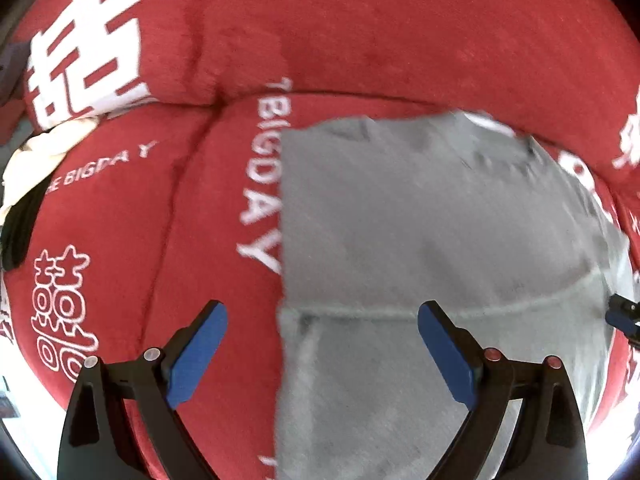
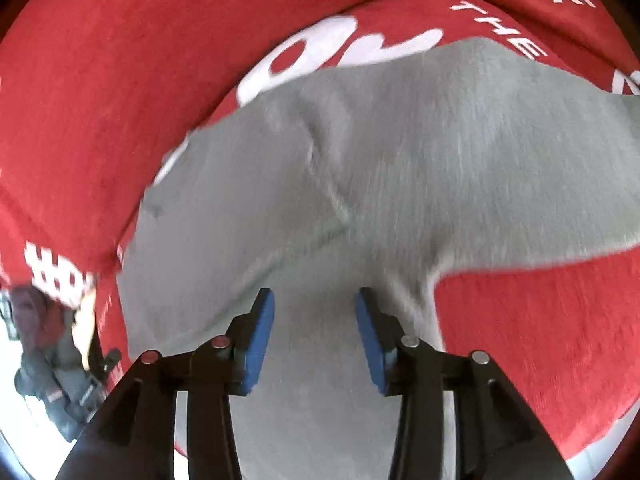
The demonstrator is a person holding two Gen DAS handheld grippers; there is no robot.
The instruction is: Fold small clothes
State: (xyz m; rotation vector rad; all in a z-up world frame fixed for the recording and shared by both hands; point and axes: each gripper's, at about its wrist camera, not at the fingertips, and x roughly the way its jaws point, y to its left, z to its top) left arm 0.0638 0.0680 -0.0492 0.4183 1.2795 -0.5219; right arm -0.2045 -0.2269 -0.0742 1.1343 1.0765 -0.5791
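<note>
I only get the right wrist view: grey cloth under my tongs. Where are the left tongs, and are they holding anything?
Observer: The left tongs are wide open and empty, above the grey garment's side edge.
Operator: Is that edge tidy?
Observer: Yes, it runs straight beside the white BIGDAY lettering on the red cover.
Operator: Any other clothes around?
Observer: A cream and black pile lies at the far left of the left wrist view.
</note>
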